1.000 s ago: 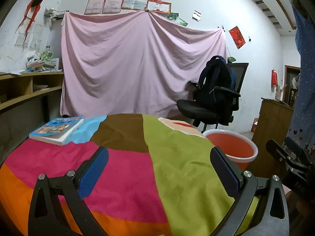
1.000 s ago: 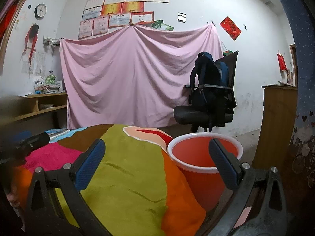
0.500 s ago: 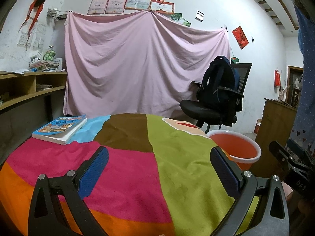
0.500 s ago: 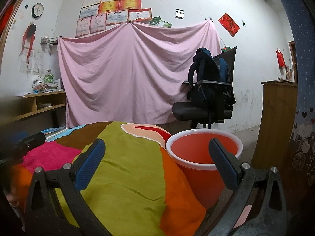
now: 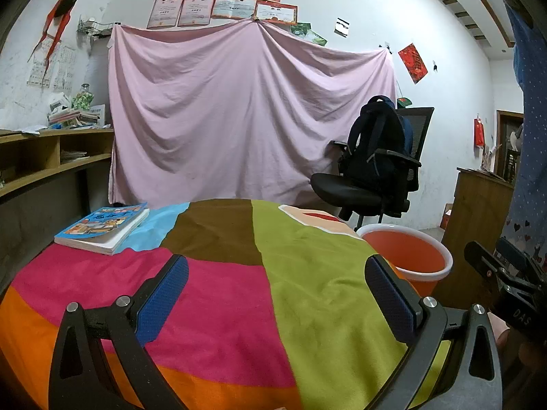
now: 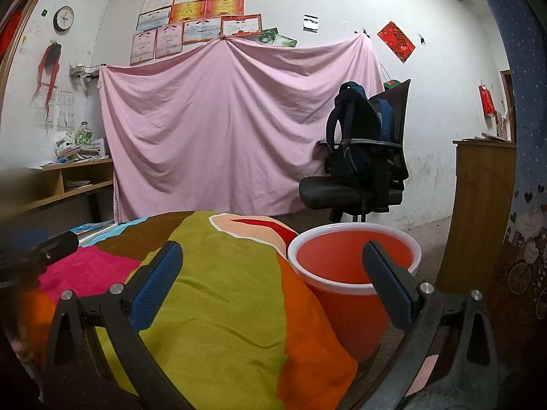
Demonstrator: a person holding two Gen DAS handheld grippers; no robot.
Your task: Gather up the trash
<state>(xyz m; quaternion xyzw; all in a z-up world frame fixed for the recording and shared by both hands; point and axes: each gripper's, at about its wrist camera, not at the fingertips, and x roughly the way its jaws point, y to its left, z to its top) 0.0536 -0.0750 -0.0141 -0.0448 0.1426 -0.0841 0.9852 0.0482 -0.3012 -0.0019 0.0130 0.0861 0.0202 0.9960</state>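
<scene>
Blue-padded left tongs (image 5: pixel 275 290) gape wide, empty, above patchwork cloth (image 5: pixel 212 294) on worktop. Book (image 5: pixel 102 227) at far left; not trash, leave. No trash visible on cloth in either view. Right tongs (image 6: pixel 273 273) likewise spread, holding nothing, beside orange bucket (image 6: pixel 355 273) off worktop's right edge. Judgement: scan cloth before reaching; keep bucket mouth clear.

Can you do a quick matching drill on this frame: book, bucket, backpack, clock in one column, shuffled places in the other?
Things:
1. book
2. bucket
3. backpack
4. clock

Places:
A. on the office chair
B. high on the wall, left
C. on the far left of the colourful cloth
D. on the floor beside the table, right

Pairs: 1-C, 2-D, 3-A, 4-B
</scene>
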